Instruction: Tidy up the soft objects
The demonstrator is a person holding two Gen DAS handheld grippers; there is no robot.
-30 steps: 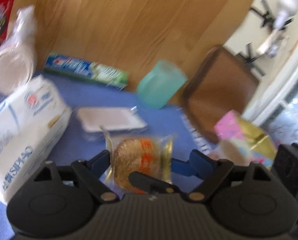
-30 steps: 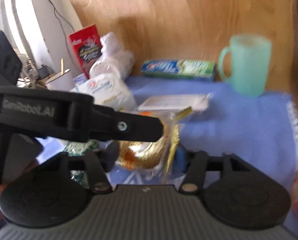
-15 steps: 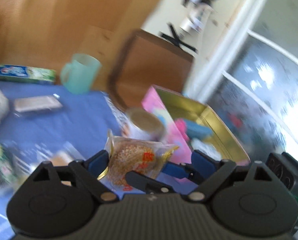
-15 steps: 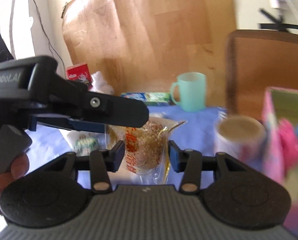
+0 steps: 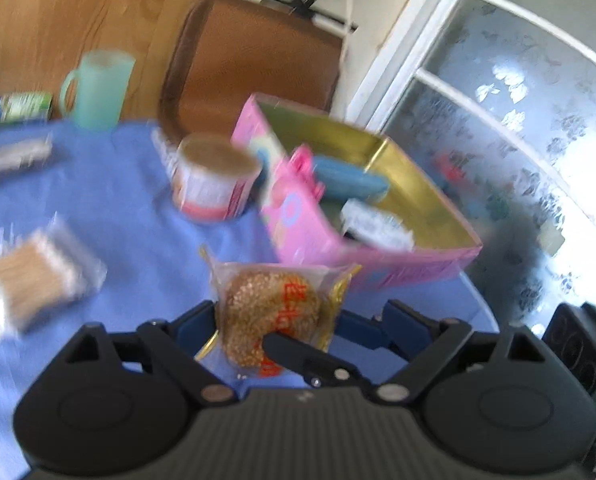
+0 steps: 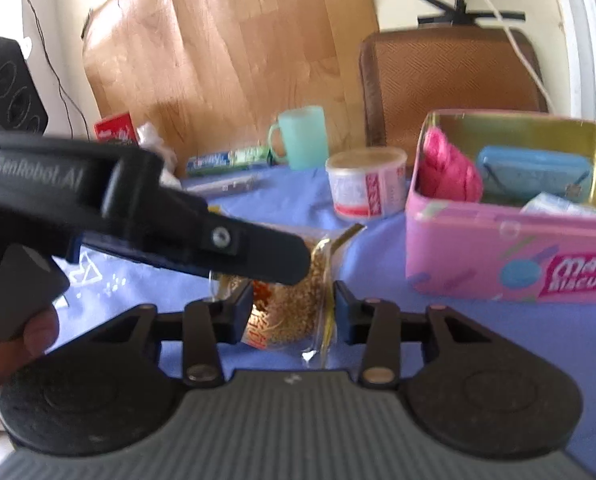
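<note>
A clear packet with a round golden scouring pad (image 5: 272, 312) hangs above the blue cloth, held from both sides. My left gripper (image 5: 294, 326) has one pad against its left edge; the other pad stands well off to the right. My right gripper (image 6: 292, 306) is shut on the same packet (image 6: 294, 304), its fingers pressing both sides. The left gripper's finger (image 6: 254, 252) crosses in front of the packet in the right wrist view. The pink tin (image 5: 298, 224) stands open to the right, holding a pink cloth (image 6: 450, 168) and a blue item (image 6: 534, 174).
A round lidded tub (image 5: 214, 176), a mint mug (image 5: 98, 88), a toothpaste box (image 6: 228, 158) and a bag of cotton swabs (image 5: 34, 276) lie on the blue cloth (image 5: 118, 200). A brown chair back (image 6: 450, 76) stands behind the table.
Both grippers have carried the packet to the right, from beside the tissue pack toward the pink tin. The tin now sits close ahead of them.
</note>
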